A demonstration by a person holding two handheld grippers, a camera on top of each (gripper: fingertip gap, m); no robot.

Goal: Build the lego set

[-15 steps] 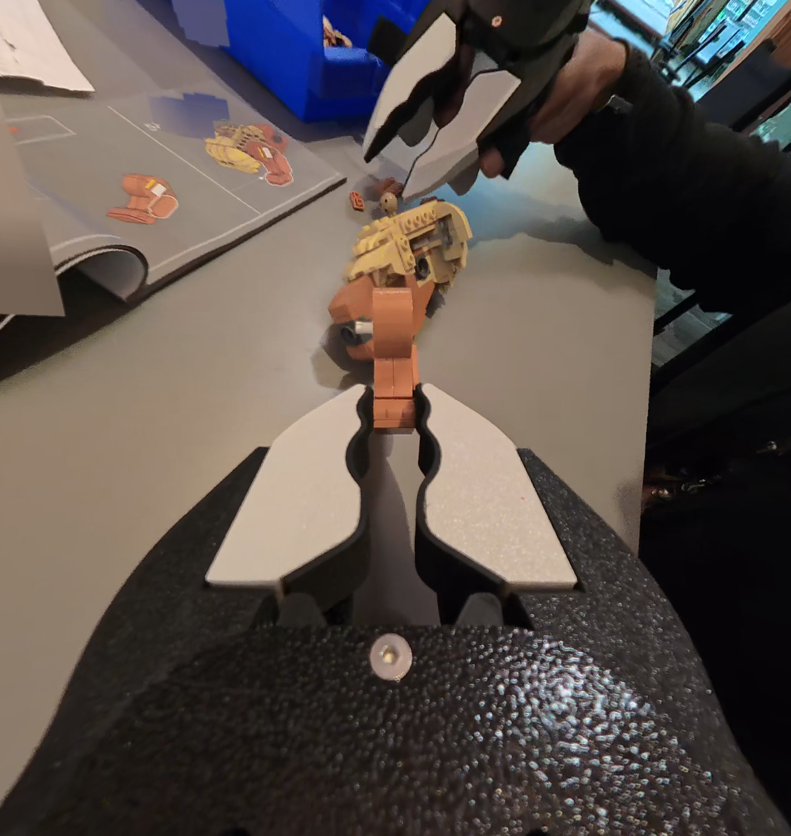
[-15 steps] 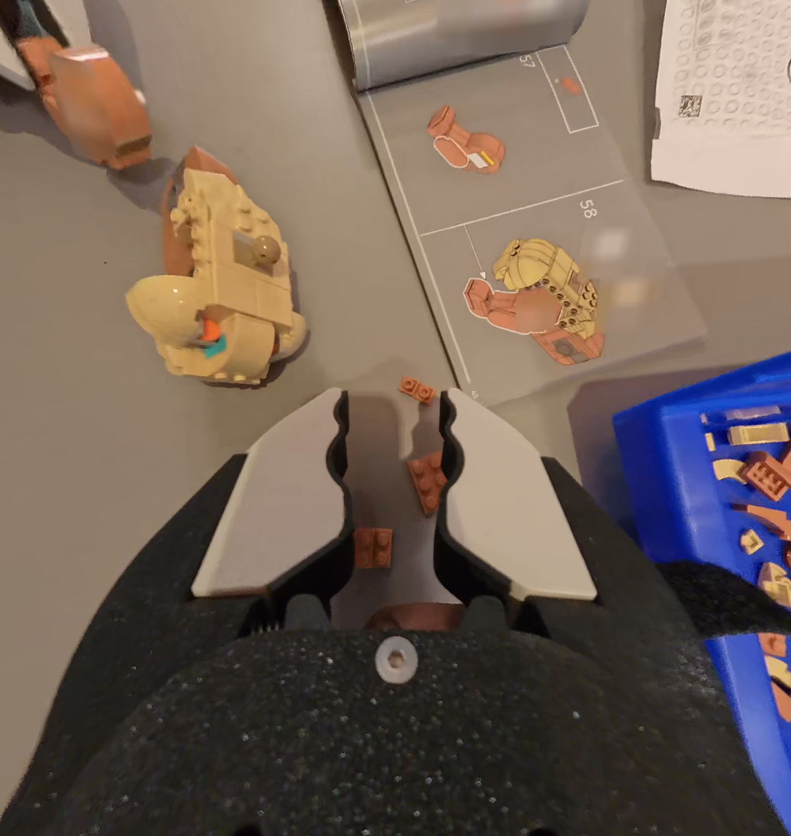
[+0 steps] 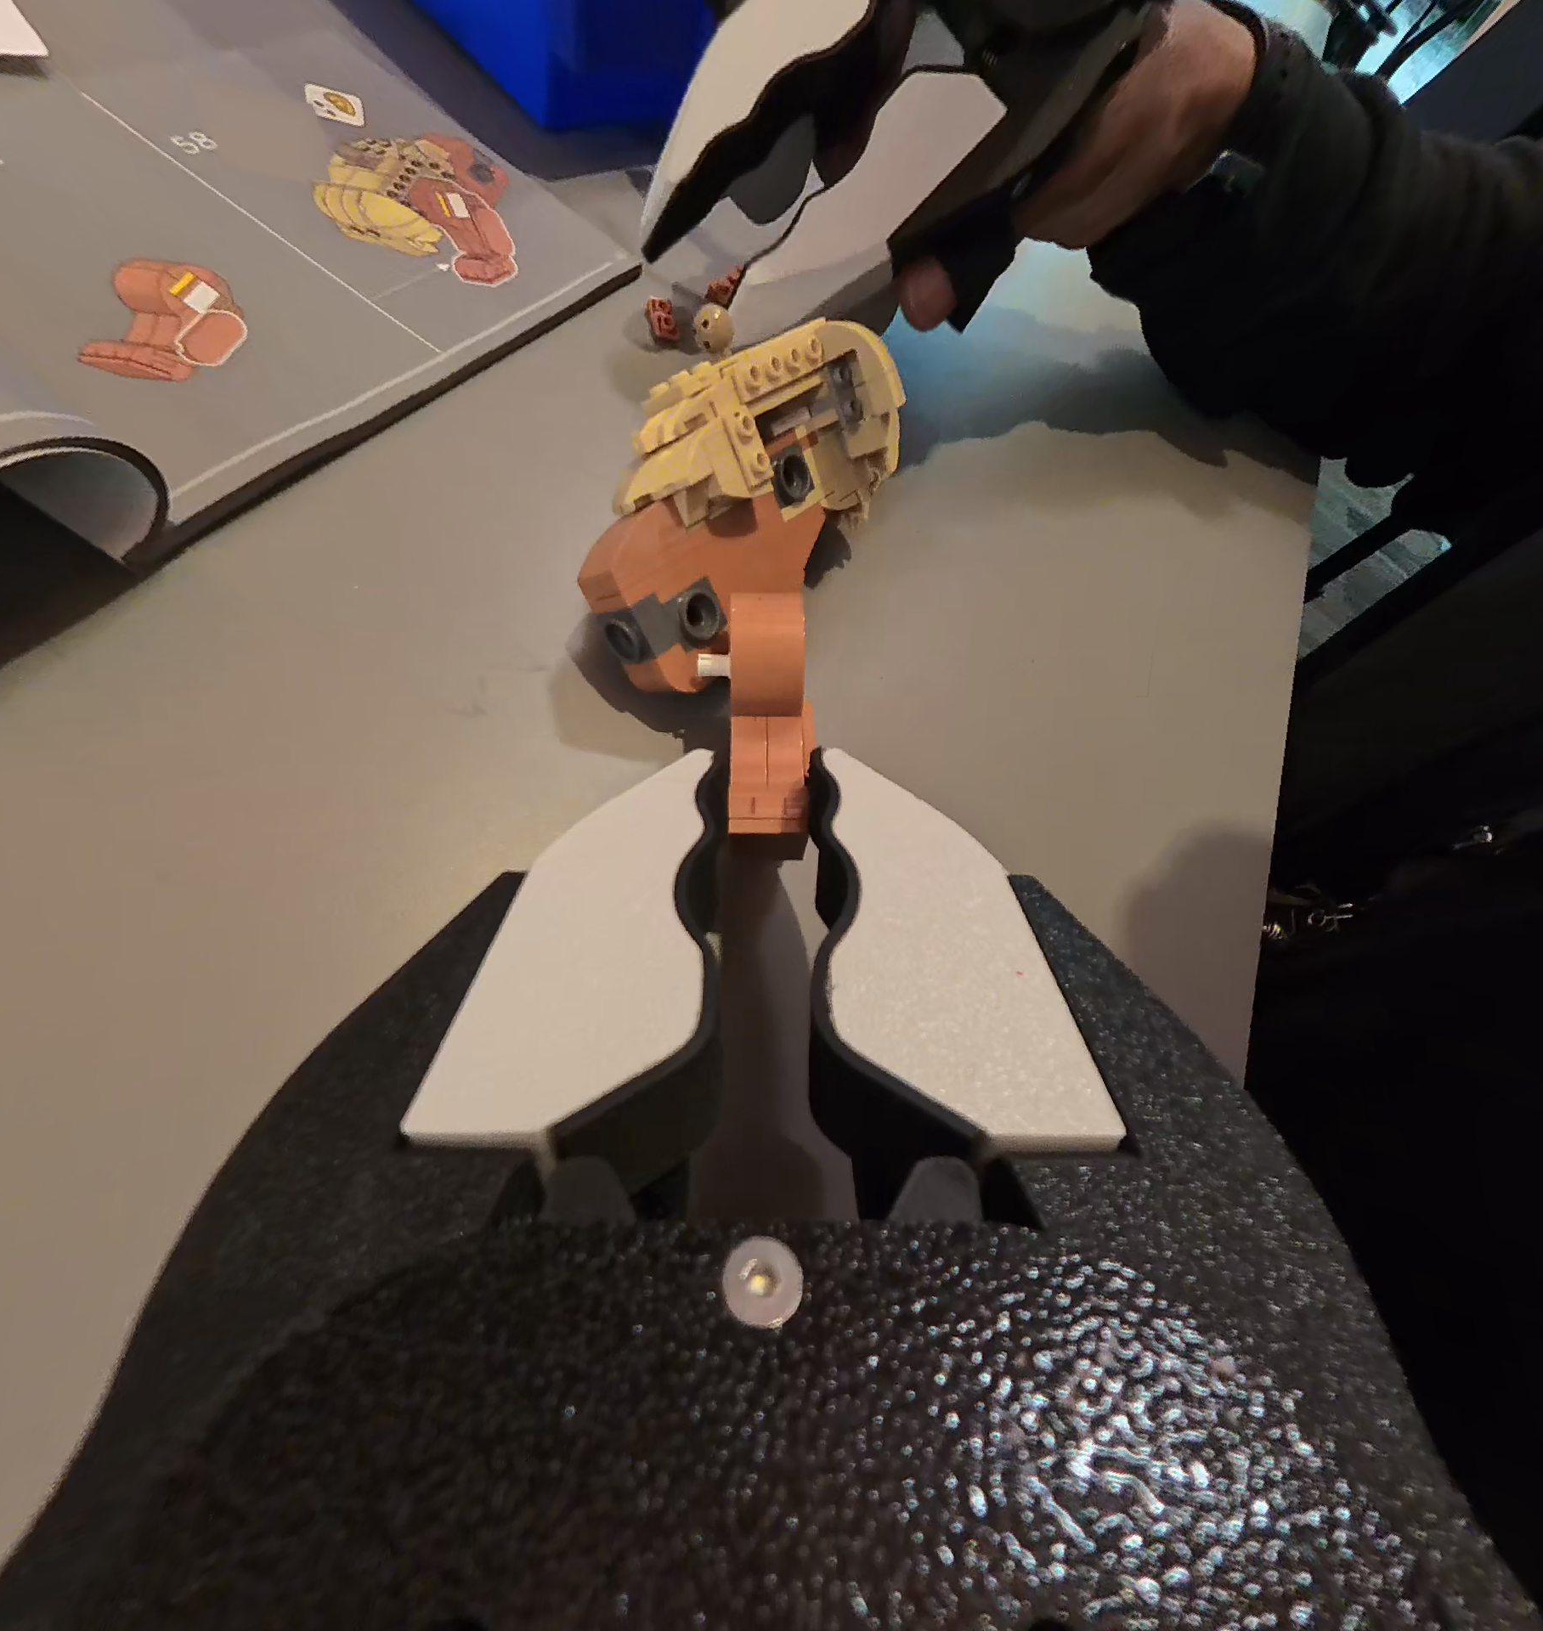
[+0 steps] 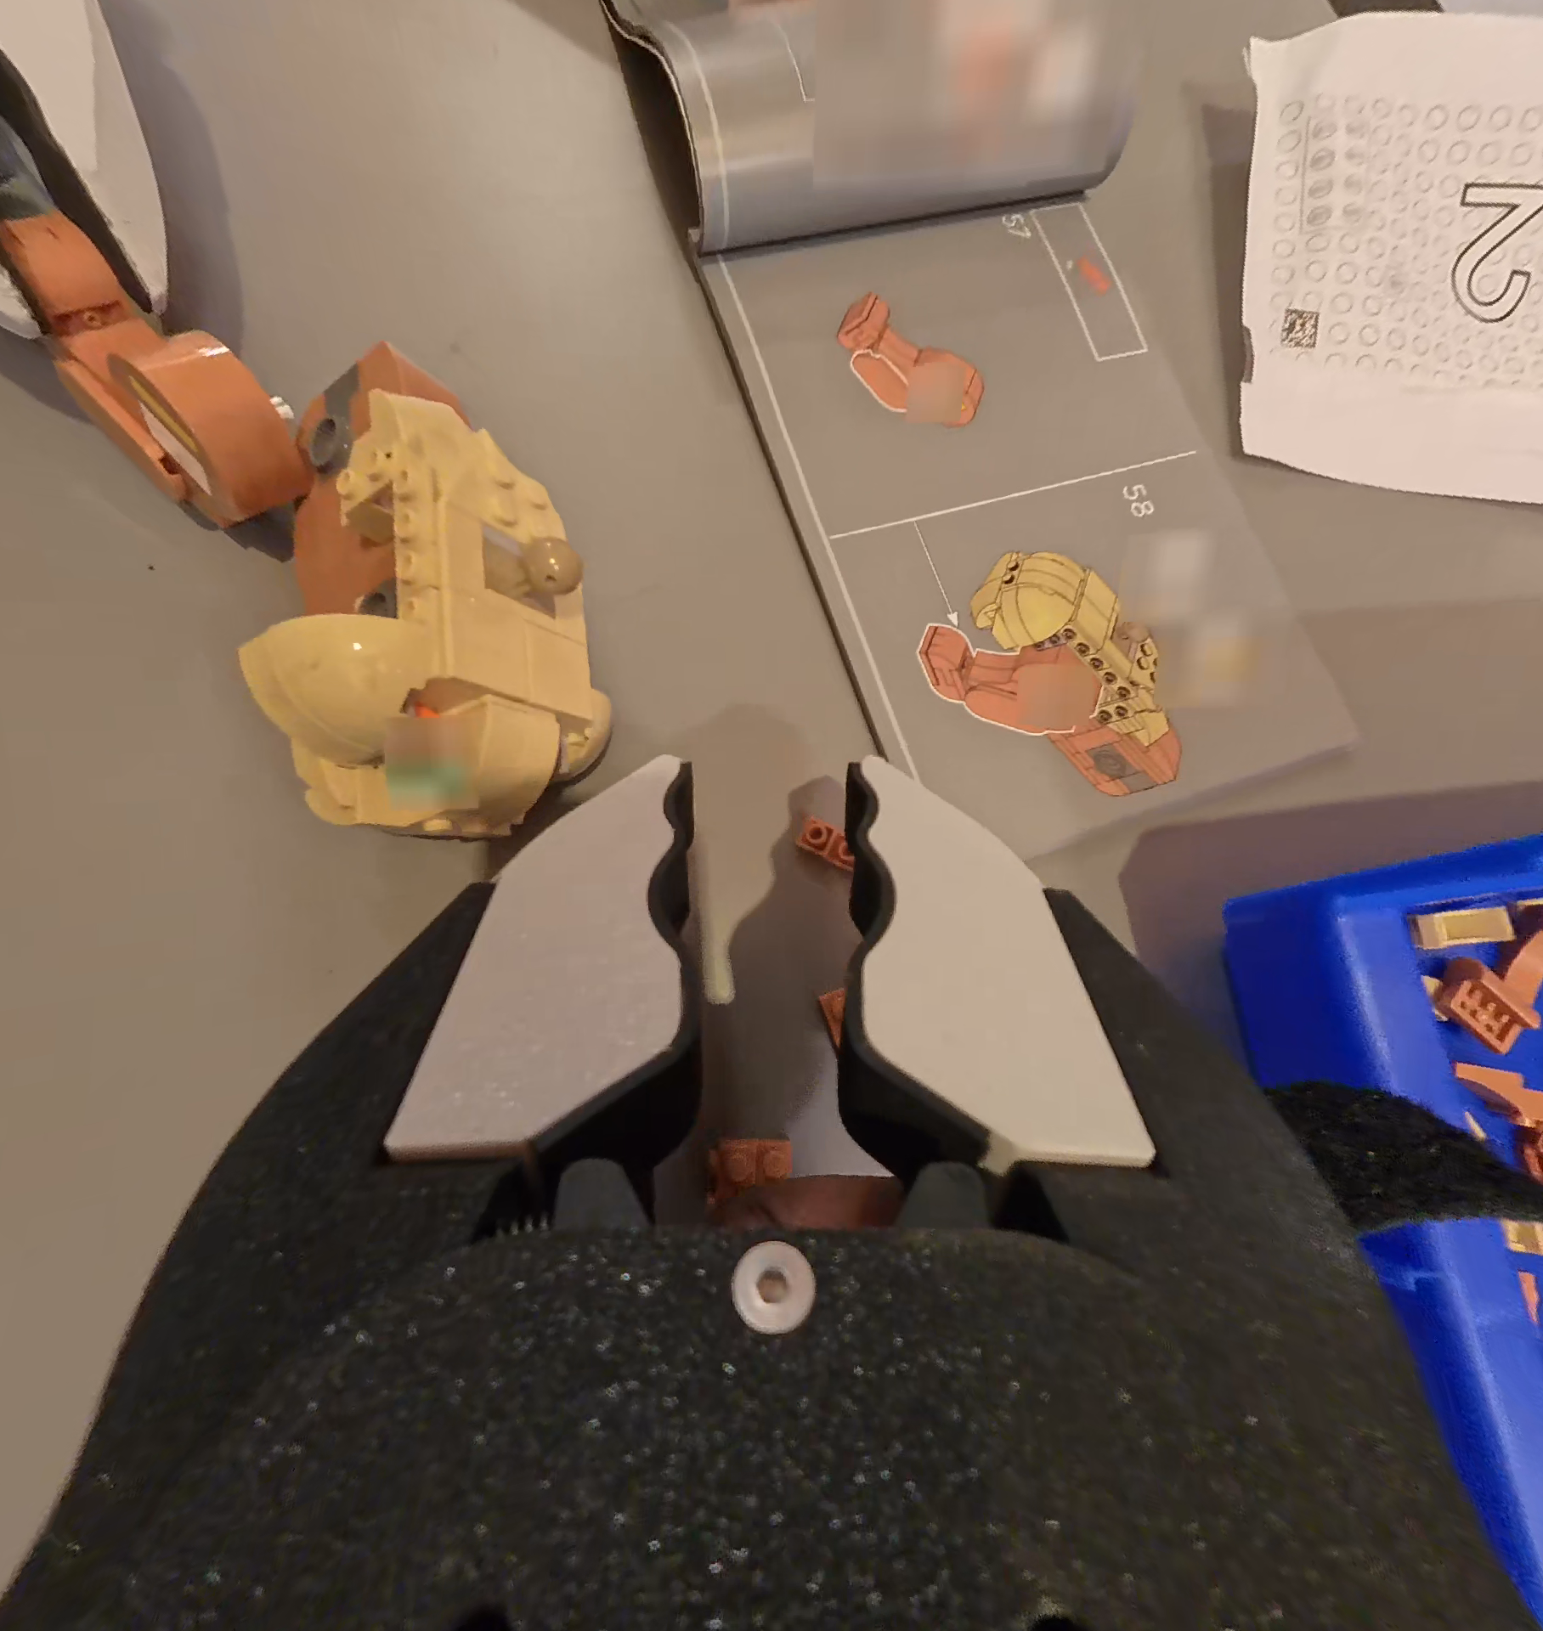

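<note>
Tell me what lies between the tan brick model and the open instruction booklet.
In the right wrist view, bare grey table separates the tan brick model from the instruction booklet; the small brown plate lies nearer, at the right tongs.

The brick-built arm piece [image 3: 766, 777] is reddish brown with a white pin at its side. The brick model [image 3: 755, 441] beside it is tan on top, reddish brown below, with dark grey round-holed bricks. Small loose plates [image 4: 825, 837] on the grey table [image 3: 265, 794] are reddish brown. The instruction booklet [image 4: 1015, 547] has grey pages with thin white lines and tan and reddish-brown drawings. The bin [image 4: 1368, 1103] on the right is bright blue, filled with tan and brown bricks. The far sheet [image 4: 1412, 265] is white with rows of circles.
</note>
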